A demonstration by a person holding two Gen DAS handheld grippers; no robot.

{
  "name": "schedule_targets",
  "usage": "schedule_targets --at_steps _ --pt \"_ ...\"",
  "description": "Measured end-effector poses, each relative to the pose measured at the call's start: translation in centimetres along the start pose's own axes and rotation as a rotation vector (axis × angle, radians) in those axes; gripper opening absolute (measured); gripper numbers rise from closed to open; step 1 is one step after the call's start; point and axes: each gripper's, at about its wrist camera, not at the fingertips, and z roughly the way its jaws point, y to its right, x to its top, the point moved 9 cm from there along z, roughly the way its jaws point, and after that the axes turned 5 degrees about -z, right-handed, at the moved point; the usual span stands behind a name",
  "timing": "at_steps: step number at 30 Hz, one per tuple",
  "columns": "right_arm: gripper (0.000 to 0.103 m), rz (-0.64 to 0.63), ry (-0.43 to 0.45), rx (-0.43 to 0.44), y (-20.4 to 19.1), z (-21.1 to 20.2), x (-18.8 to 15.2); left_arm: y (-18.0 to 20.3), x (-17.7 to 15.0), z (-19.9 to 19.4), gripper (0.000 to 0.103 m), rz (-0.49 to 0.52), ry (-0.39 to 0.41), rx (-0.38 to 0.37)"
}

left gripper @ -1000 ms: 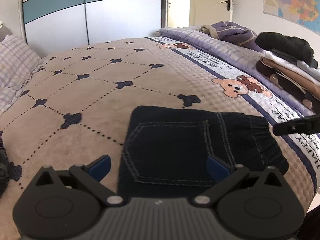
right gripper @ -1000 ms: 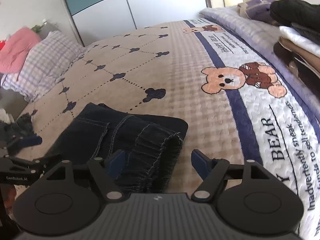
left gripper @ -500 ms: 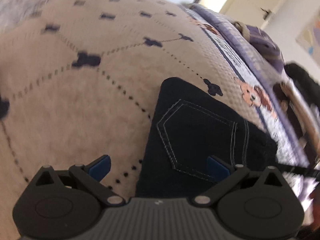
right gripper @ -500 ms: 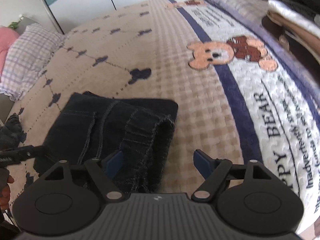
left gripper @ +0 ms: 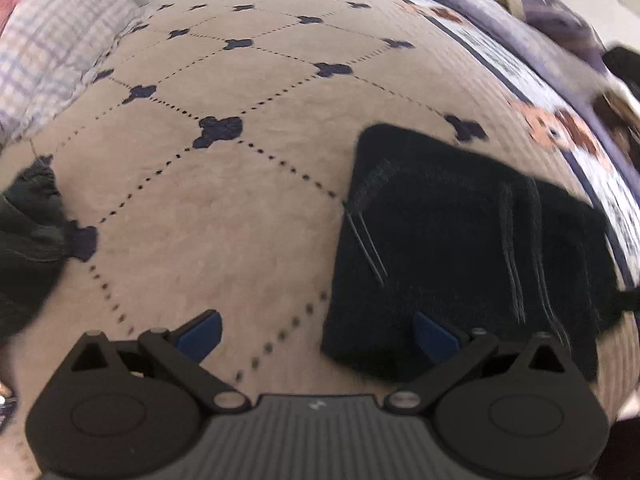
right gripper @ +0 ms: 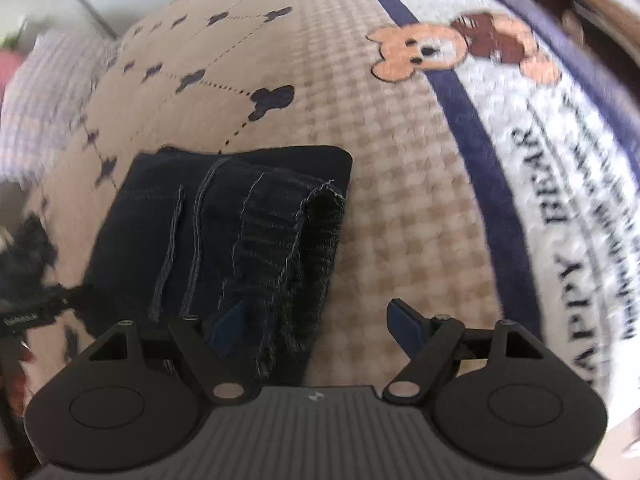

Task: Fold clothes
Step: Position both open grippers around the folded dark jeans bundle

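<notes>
Folded dark denim jeans (left gripper: 460, 248) lie on the beige bedspread (left gripper: 248, 168), pocket side up. My left gripper (left gripper: 316, 332) hangs open over the near left corner of the jeans; its right fingertip is above the denim and its left one above bare bedspread. In the right wrist view the same jeans (right gripper: 224, 236) show their elastic waistband end, and my right gripper (right gripper: 316, 322) stands open astride that waistband edge, left fingertip over the denim, right fingertip over the bedspread (right gripper: 400, 184). Neither gripper has cloth pinched.
A dark garment (left gripper: 24, 240) lies bunched at the left edge of the bed. A checked pillow (left gripper: 52, 44) is at the far left. Stacked clothes (left gripper: 616, 92) sit along the right, past the bear-print border (right gripper: 460, 46).
Both grippers have tilted downward toward the bed, so the wardrobe and room have left the views. The left gripper swung leftward, putting the jeans to its right. Both stayed open.
</notes>
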Motion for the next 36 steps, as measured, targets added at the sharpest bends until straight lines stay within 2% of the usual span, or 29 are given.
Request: schedule_targets --at_steps 4,8,12,17,23,30,36 --pt "0.08 -0.173 -0.029 -0.042 -2.0 -1.8 -2.0 2.8 -2.2 -2.1 0.103 0.124 -0.023 -0.041" --pt "0.08 -0.207 -0.06 -0.052 -2.9 -2.4 -4.3 5.7 -4.2 -2.5 0.103 0.246 -0.048 -0.043" --pt "0.08 -0.183 -0.08 -0.078 -2.8 -2.5 -6.3 7.6 -5.4 -2.3 0.103 0.295 -0.061 -0.052" --pt "0.08 -0.141 -0.088 -0.082 -2.7 -4.0 -8.3 10.5 -6.1 -2.5 0.103 0.316 -0.085 -0.108" --pt "0.08 -0.07 -0.06 -0.085 -1.8 -5.8 -9.2 13.0 -6.3 -3.4 0.103 0.394 -0.102 -0.093" --pt "0.08 0.031 -0.061 -0.052 -0.8 -5.4 -9.4 13.1 -5.3 -3.1 0.103 0.383 -0.131 -0.083" --pt "0.08 0.056 -0.057 -0.03 -0.1 -5.1 -7.4 11.7 -4.2 -2.4 0.103 0.38 -0.142 -0.051"
